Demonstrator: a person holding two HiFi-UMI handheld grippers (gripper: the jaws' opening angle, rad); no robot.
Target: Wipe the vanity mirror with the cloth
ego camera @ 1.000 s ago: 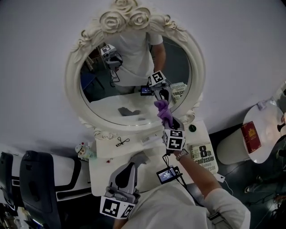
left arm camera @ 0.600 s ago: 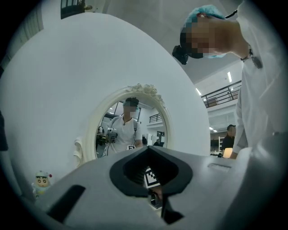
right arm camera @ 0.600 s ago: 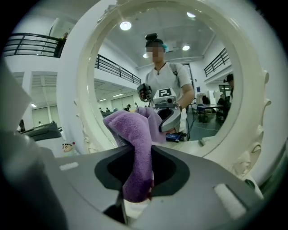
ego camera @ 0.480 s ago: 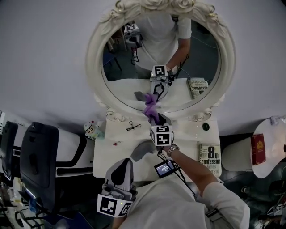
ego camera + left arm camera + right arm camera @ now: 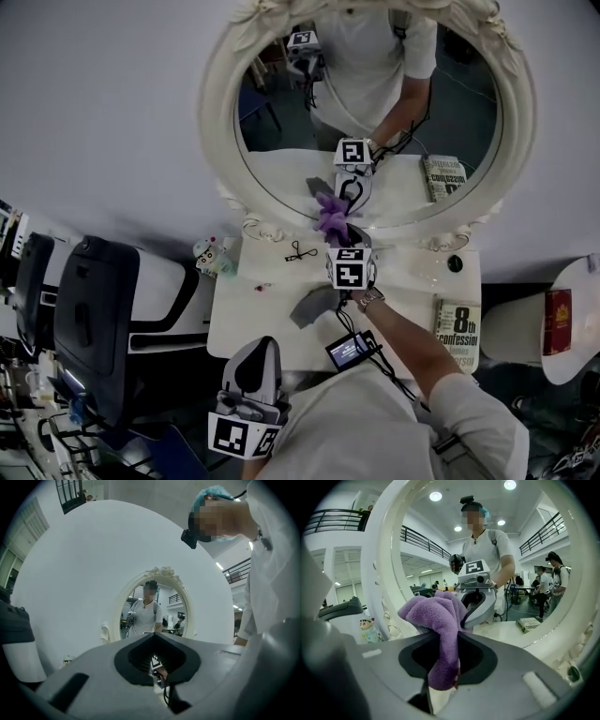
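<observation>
Right gripper (image 5: 339,239): I have it stretched across the white table (image 5: 246,314) toward the mirror (image 5: 217,112). The jaws are clamped on the cloth, with no gap to either side of it.
Cloth (image 5: 330,216): purple and fleecy, bunched in a tuft above the jaw tips. It sits low on the glass, near the bottom of the frame.
Contact: the tuft meets its own reflection in the head view, so it is probably touching the glass. I cannot be sure from this angle.
Left gripper (image 5: 254,354): held low by my body at the table's near edge, well away from the mirror. Its jaws are closed together with nothing between them.
Table items: a book (image 5: 457,323) at the right and a small figurine (image 5: 214,255) at the left corner.
</observation>
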